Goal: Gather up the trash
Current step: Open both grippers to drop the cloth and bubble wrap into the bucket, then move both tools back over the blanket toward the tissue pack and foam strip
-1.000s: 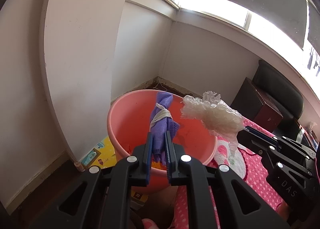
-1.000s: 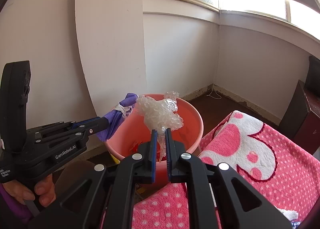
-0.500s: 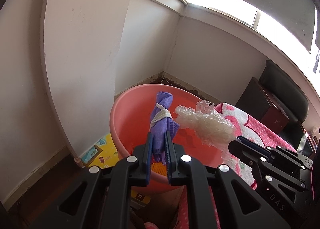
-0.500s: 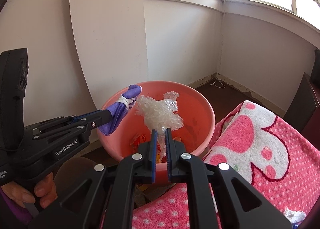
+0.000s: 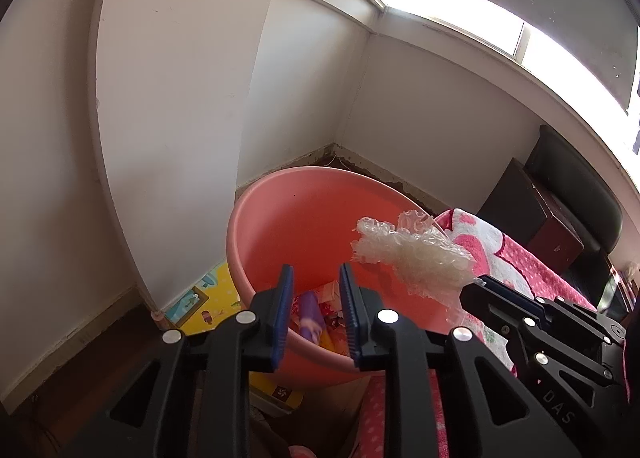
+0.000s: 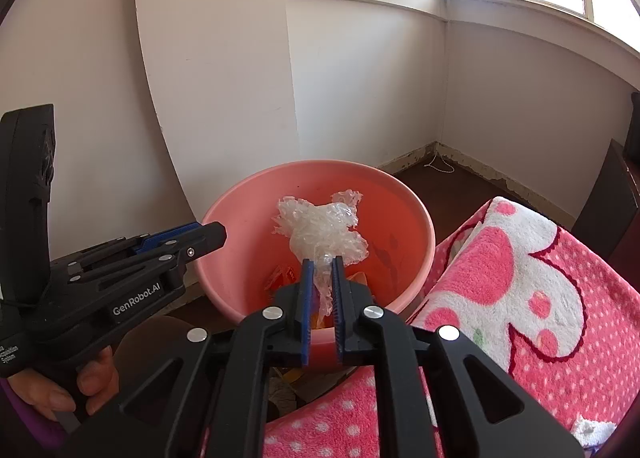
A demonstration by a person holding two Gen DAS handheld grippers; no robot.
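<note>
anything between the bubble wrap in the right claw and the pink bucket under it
Nothing visible. The bubble wrap hangs over the open mouth of the pink bucket, pinched in the right claw. The left claw is open and off to the side.

Right gripper (image 6: 320, 278) — jaws pinching bubble wrap (image 6: 320, 232) above pink tub (image 6: 240, 278)

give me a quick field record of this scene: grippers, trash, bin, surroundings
left gripper: open, empty, above near rim of bin
right gripper: shut on bubble wrap, held over bin
bin: pink, round, on floor by a wall corner
purple bundle: lying inside bin, seen between the left fingers
other trash: orange and red wrappers at bin bottom
blanket: pink and white, right of bin
mat: yellow, on floor left of bin
</note>
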